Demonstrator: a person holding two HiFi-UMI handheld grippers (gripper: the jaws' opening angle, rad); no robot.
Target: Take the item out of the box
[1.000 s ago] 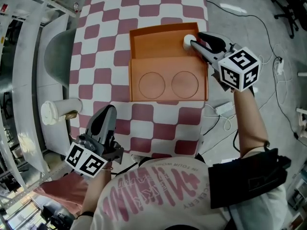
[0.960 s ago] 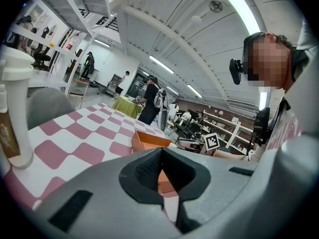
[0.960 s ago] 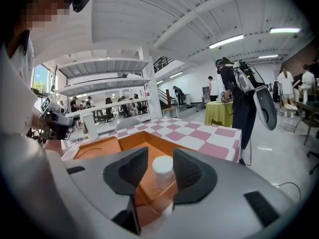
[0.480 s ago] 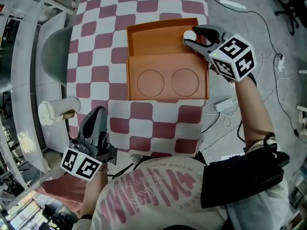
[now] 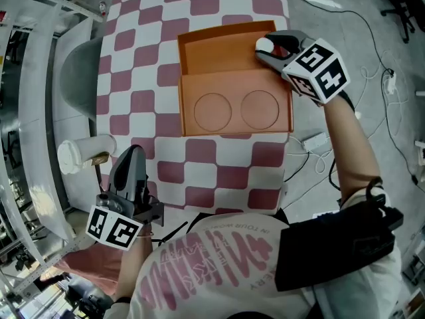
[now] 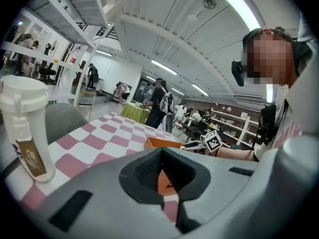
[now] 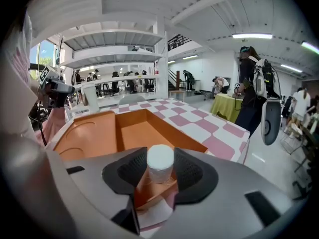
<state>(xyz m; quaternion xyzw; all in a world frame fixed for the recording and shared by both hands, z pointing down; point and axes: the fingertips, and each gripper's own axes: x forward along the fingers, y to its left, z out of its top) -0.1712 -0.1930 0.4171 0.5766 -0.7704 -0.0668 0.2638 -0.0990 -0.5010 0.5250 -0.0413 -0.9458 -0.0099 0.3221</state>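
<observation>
Right gripper (image 5: 267,48) clamps white cylinder (image 7: 160,159) at box (image 5: 212,53) corner; risk: snagging wall, slipping. Left gripper (image 5: 131,159) closed, empty.

Pink lettering runs across the person's shirt (image 5: 212,261), upside down in the head view; only its small line can be partly made out, seemingly "IN YOUR WORLD". The brown label (image 6: 30,156) on the white container (image 6: 25,118) carries print too small to read. The right marker cube (image 5: 317,70) and left marker cube (image 5: 114,228) bear only black-and-white square codes.
</observation>
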